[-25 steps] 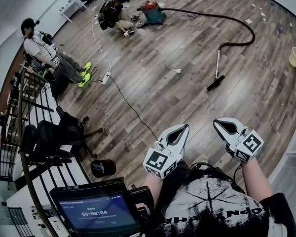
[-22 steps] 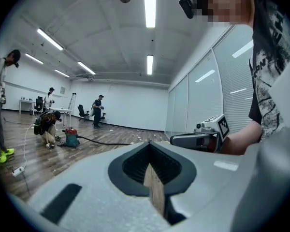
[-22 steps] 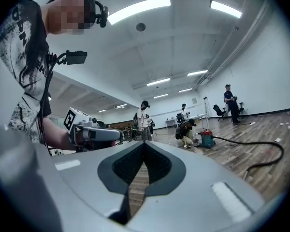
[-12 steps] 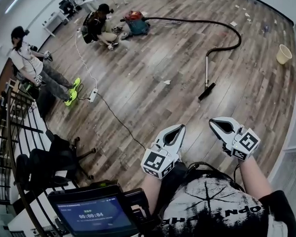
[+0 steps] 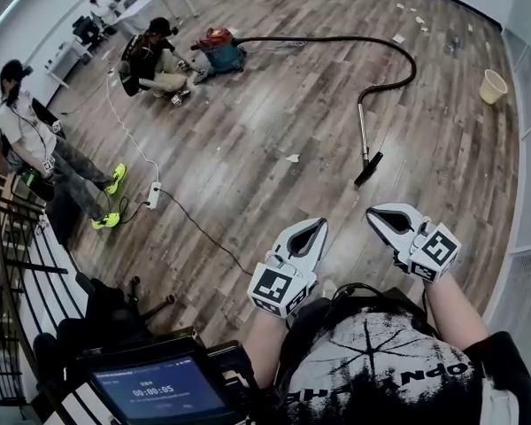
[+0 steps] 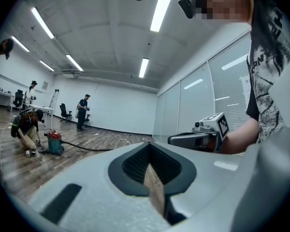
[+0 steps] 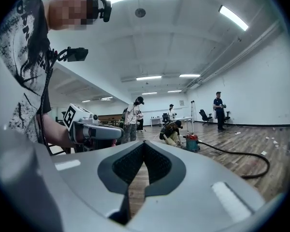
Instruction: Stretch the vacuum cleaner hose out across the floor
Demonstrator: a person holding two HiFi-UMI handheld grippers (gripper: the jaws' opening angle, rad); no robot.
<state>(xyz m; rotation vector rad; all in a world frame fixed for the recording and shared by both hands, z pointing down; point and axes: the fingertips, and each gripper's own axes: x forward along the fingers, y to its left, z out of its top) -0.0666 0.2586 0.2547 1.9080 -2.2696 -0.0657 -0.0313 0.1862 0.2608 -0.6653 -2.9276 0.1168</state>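
A teal and red vacuum cleaner (image 5: 214,49) stands far off on the wooden floor. Its black hose (image 5: 398,47) loops right, then bends back to a metal wand (image 5: 364,134) ending in a floor nozzle (image 5: 368,169). My left gripper (image 5: 320,224) and right gripper (image 5: 373,213) are held side by side at waist height, well short of the nozzle, both shut and empty. In the left gripper view the cleaner (image 6: 53,143) sits far left, with the right gripper (image 6: 195,138) beside me. The right gripper view shows the cleaner (image 7: 192,142) and the curving hose (image 7: 253,159).
A person crouches by the cleaner (image 5: 152,58); another stands at the left (image 5: 31,144). A power strip (image 5: 152,196) with its cable lies on the floor. A cream bucket (image 5: 493,86) stands far right. A chair (image 5: 106,312), a railing and a screen (image 5: 159,388) are near left.
The whole floor scene has slid down and to the left in the head view, and the nozzle lies nearer to me. Both grippers keep their shut pose side by side.
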